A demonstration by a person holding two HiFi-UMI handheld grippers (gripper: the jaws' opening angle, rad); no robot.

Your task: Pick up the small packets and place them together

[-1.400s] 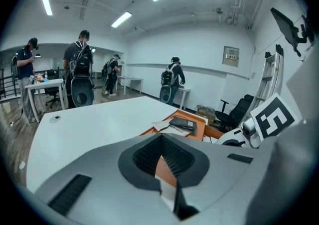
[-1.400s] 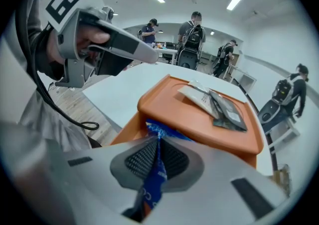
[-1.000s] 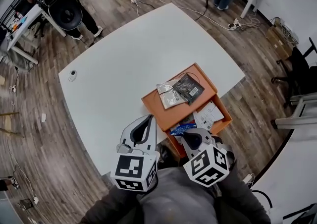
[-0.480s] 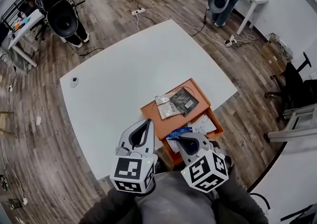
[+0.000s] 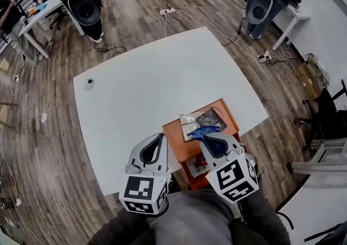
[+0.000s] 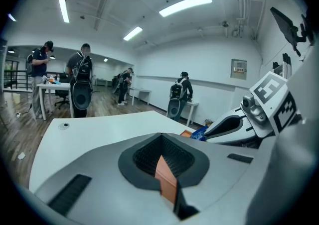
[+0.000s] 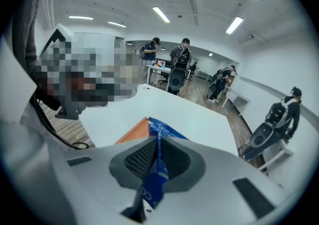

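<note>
Table: The white table (image 5: 141, 86) takes up most of the head view. The work goes on at its near right edge.
Tray: An orange tray (image 5: 174, 140) sits there, with a far section and a near section.
Left gripper: The left gripper (image 6: 160, 139) has its jaws together with nothing between them; only a sliver of orange shows past them. It hangs just left of the tray.
Right gripper: The right gripper (image 5: 210, 139) is clamped on the blue packet (image 7: 159, 132) and holds it above the tray.
Gathered packets: A silver packet (image 5: 190, 124) and a black packet (image 5: 213, 118) lie touching in the far section.
Blue packet: It is pinched by one edge, and its free end sticks out past the jaw tips towards the far section.
Near section: A white packet (image 5: 199, 166) lies there, partly hidden by the right gripper.
Step in hand: The blue packet is probably being carried to join the pair in the far section.
Doing it well: The grip should hold until the free end rests on or against the silver packet, and the gripper should come down low before it lets go.
Risk: A thin packet dropped from a height may slide to the tray wall or flip over.
</note>
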